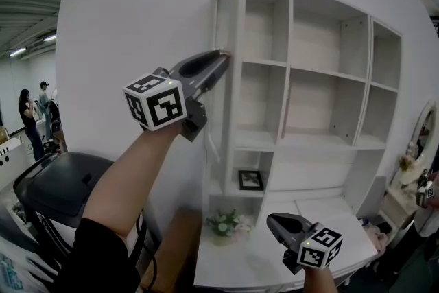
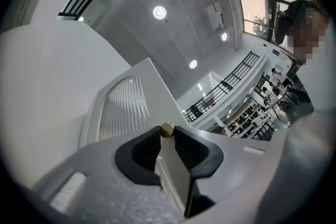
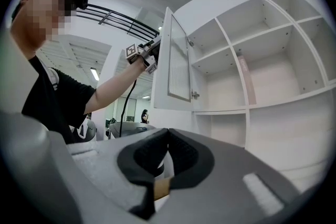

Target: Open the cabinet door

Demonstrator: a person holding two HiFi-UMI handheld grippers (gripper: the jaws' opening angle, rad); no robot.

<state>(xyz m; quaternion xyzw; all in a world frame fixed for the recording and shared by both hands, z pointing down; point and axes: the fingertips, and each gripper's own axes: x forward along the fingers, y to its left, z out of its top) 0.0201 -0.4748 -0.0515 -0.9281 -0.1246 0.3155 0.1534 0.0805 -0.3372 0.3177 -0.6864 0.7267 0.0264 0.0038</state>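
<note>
The left tool [image 2: 166,132] is closed tight on a small round brass knob [image 2: 166,129]. Its dark pads pinch the knob at their very tips, and the thin front edge of the white cabinet door with a ribbed panel [image 2: 123,113] runs down between the jaws. In the head view this tool sits just above the middle of the frame on a bare arm that rises from the lower left, with its tips at the door's edge.

The door stands swung well out from the tall white shelf cabinet [image 1: 322,79] and shows almost edge-on at the upper centre. In the right gripper view its hinged side meets the cabinet's left wall, and the compartments behind it lie open.

The right tool [image 1: 272,221] is at the lower right of the head view, above the white desk [image 1: 226,267]. Its jaws are pressed together with nothing between them.

A small black picture frame [image 1: 251,180] stands in a low compartment. A bunch of pale flowers [image 1: 225,223] sits on the desk below it, left of the right tool.
</note>
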